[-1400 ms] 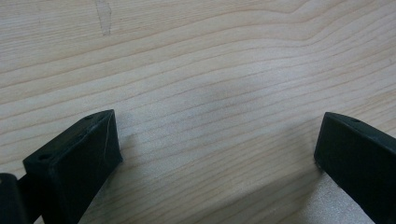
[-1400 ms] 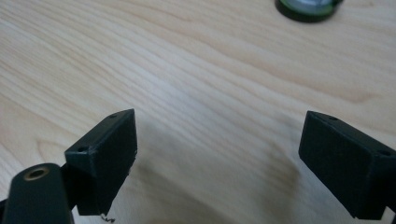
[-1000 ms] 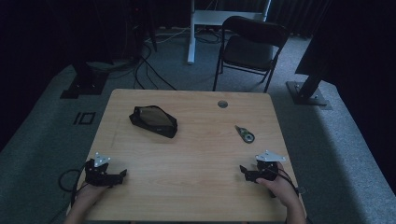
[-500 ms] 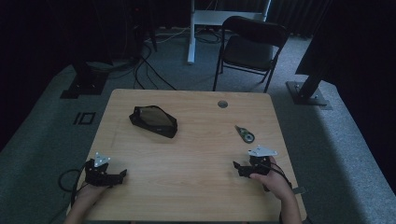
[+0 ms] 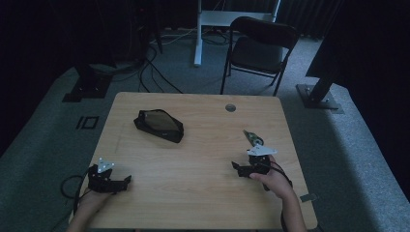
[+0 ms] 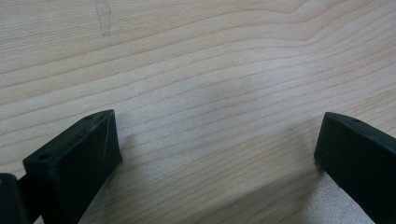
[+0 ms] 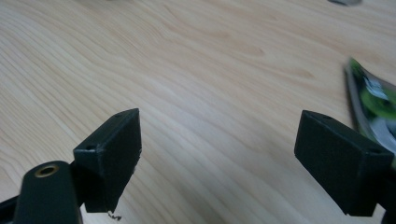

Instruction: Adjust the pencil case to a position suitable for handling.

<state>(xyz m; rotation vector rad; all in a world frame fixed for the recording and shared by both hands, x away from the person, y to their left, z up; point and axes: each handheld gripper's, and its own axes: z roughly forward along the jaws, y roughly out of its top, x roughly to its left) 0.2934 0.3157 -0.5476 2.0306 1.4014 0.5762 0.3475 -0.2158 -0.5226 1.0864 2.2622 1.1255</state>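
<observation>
Pale wood-grain surface [image 5: 193, 169] is carrying everything here. Going left to right: left gripper [image 5: 116, 182] is resting near the front-left corner, jaws wide apart w/ bare wood between them in the left gripper view [image 6: 215, 154]; it is sitting idle, well apart from any item. Black pouch [image 5: 158, 125] is lying toward the far-left centre, untouched. Right gripper [image 5: 238, 168] is hovering low at the right side, jaws spread, nothing between them [image 7: 217, 154]. Small green packet [image 5: 252, 137] is lying just beyond and to the right of it, partly showing past the right-hand jaw [image 7: 373, 102]. Step in hand, as judged: approach to the packet, pre-grasp. Next move is calling for swinging the right jaws round to straddle the packet edge, lowering, then closing.
</observation>
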